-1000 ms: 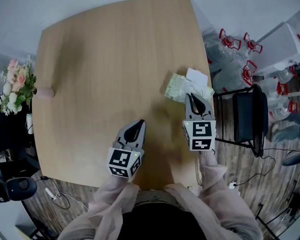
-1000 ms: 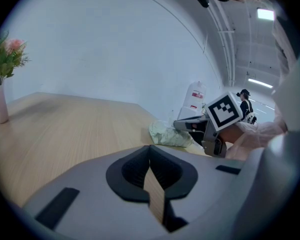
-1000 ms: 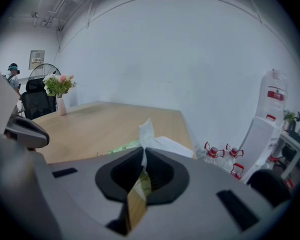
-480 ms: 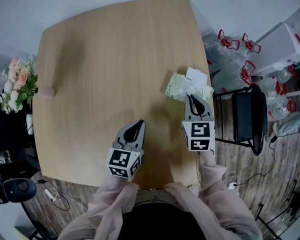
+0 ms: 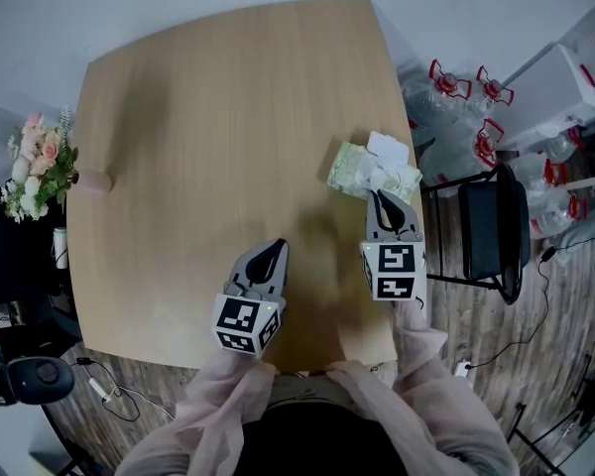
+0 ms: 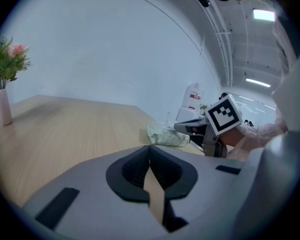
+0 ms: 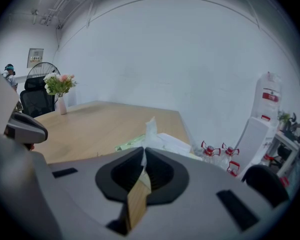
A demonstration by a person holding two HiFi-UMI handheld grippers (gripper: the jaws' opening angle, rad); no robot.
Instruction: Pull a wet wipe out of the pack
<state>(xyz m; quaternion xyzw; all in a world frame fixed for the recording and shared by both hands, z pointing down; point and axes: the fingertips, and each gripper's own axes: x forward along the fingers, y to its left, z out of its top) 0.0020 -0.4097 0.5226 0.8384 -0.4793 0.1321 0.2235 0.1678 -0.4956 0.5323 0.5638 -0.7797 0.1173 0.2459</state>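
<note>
The pale green pack of wet wipes (image 5: 362,172) lies flat near the right edge of the wooden table (image 5: 208,117), its white flap (image 5: 389,147) folded open. A crumpled white wet wipe (image 7: 150,130) stands up from the opening, its near edge seemingly pinched in the right gripper (image 7: 143,153).

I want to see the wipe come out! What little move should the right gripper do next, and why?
Probably pull the right gripper slowly up and back toward the person. Its jaws look closed on the white tip of the wet wipe, and the rest of the wipe is inside the pack. The left gripper is shut and empty, away from the pack, so a gentle pull seems safer.
</note>
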